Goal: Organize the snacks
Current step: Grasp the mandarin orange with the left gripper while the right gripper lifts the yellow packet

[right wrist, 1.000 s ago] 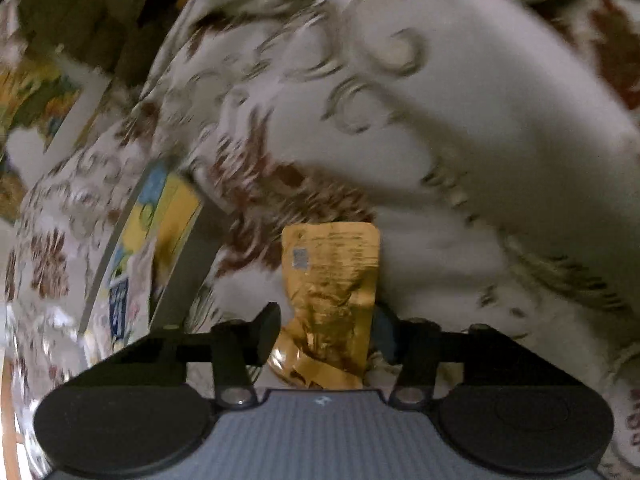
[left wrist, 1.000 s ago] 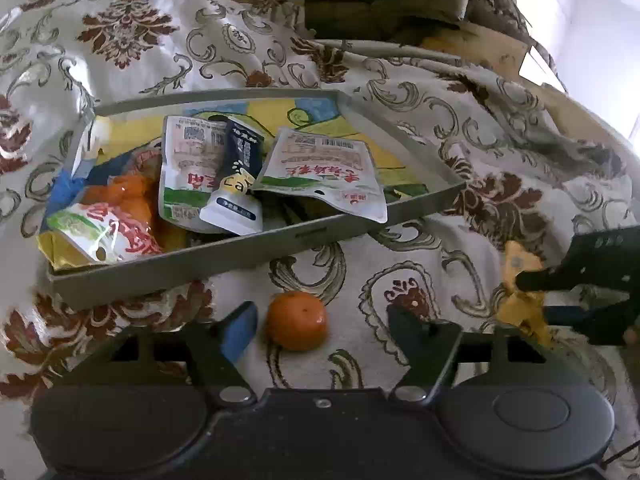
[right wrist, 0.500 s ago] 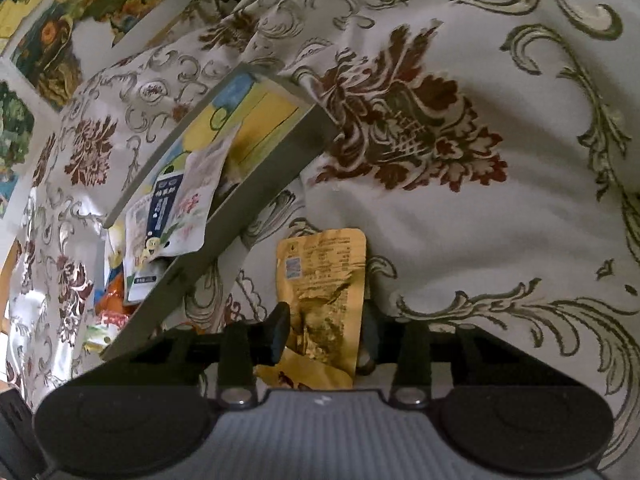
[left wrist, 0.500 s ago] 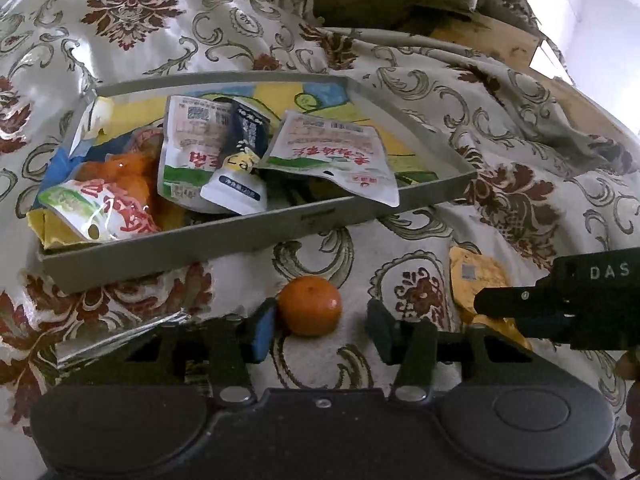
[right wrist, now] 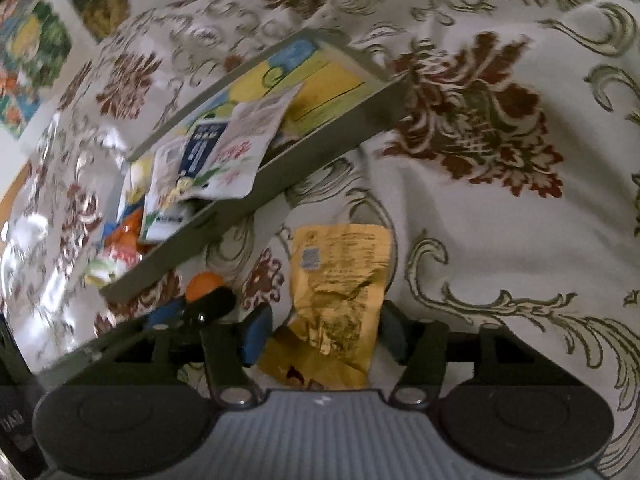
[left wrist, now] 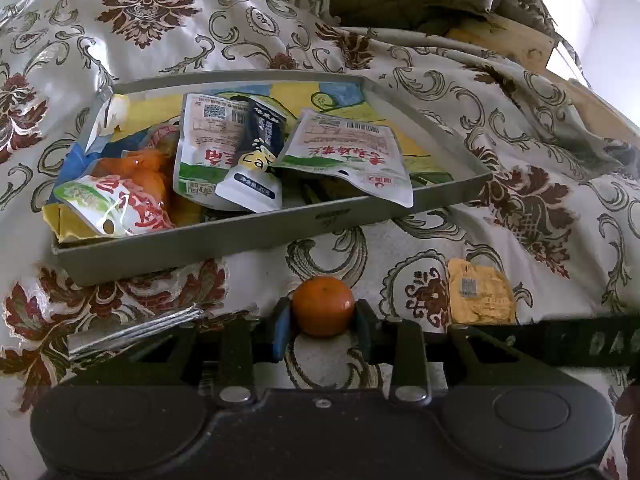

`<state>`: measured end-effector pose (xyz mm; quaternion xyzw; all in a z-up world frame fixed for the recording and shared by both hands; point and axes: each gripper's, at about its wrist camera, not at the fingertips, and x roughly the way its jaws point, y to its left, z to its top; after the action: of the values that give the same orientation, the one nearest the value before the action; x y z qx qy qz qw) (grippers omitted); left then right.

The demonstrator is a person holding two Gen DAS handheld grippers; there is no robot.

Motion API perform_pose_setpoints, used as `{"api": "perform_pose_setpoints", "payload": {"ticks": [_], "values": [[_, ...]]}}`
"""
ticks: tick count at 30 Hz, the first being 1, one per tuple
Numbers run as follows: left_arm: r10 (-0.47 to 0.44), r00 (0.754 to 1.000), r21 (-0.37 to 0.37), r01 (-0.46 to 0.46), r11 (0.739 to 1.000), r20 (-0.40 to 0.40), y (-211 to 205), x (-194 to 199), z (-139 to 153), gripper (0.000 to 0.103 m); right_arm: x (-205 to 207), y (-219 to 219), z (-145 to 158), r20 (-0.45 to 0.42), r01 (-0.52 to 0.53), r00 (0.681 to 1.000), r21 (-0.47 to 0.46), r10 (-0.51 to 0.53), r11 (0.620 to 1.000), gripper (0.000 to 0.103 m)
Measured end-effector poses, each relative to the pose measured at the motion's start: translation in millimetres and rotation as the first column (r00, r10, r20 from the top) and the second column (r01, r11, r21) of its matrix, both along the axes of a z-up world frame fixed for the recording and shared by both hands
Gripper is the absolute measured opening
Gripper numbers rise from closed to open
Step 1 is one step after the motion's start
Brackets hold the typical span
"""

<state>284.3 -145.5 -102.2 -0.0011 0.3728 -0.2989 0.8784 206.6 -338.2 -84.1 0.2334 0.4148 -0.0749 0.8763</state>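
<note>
A mandarin (left wrist: 323,306) on the patterned bedspread (left wrist: 520,184), just before the grey tray (left wrist: 280,236), sits pinched in the left gripper (left wrist: 322,328), whose jaws have just been closing. Beside it, the right gripper (right wrist: 323,338), jaws just opening, loosely straddles a yellow packet (right wrist: 340,280). One tray pouch (left wrist: 252,160) reads "20".

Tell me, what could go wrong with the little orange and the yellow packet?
1. The tangerine is round and the left gripper pinches only its sides, jaws just closing, so it might pop out when lifted.
2. The right gripper has just been opening around the yellow packet, which lies loose on the patterned cloth outside the tray, so it may be left behind.
</note>
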Motion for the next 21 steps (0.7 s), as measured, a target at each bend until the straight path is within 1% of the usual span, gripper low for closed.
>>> {"api": "perform_pose_setpoints", "payload": {"ticks": [2,4,6,7,8,9,12,16,18,21], "values": [[0.000,1.000,-0.001,0.000,1.000,0.002,0,0,0,0.036,1,4,-2,-0.010,-0.012,1.000,-0.036,0.011,0.999,0.062],[-0.001,1.000,-0.005,0.001,1.000,0.002,0,-1,0,0.035,1,5,-2,-0.020,-0.012,1.000,-0.051,0.011,0.999,0.059],[-0.001,1.000,-0.020,0.001,1.000,0.001,3,-1,0,0.035,0,6,-2,-0.024,-0.003,1.000,-0.066,0.001,0.998,0.052],[0.001,1.000,-0.030,-0.001,1.000,-0.003,5,-1,0,0.034,0,6,-2,-0.025,0.001,1.000,-0.070,-0.002,0.998,0.050],[0.004,1.000,-0.038,-0.005,0.999,-0.009,6,-1,1,0.034,-2,6,-1,-0.022,0.009,1.000,-0.069,-0.010,0.998,0.047],[0.010,1.000,-0.044,-0.011,0.999,-0.013,8,-2,1,0.034,-2,4,0,-0.019,0.019,1.000,-0.064,-0.021,0.998,0.040],[0.031,0.999,-0.057,-0.032,0.998,-0.017,12,-7,4,0.034,-4,-1,1,-0.014,0.035,0.999,-0.023,-0.035,0.999,0.037],[0.065,0.997,-0.088,-0.068,0.994,-0.037,19,-14,8,0.034,-7,-3,3,-0.002,0.037,0.999,-0.005,-0.037,0.999,0.034],[0.075,0.996,-0.091,-0.079,0.993,-0.039,23,-19,10,0.034,-9,-3,5,0.007,0.036,0.999,0.008,-0.036,0.999,0.031],[0.093,0.995,-0.095,-0.097,0.991,-0.040,28,-24,15,0.034,-13,-3,7,0.020,0.035,0.999,0.029,-0.036,0.999,0.030]]}}
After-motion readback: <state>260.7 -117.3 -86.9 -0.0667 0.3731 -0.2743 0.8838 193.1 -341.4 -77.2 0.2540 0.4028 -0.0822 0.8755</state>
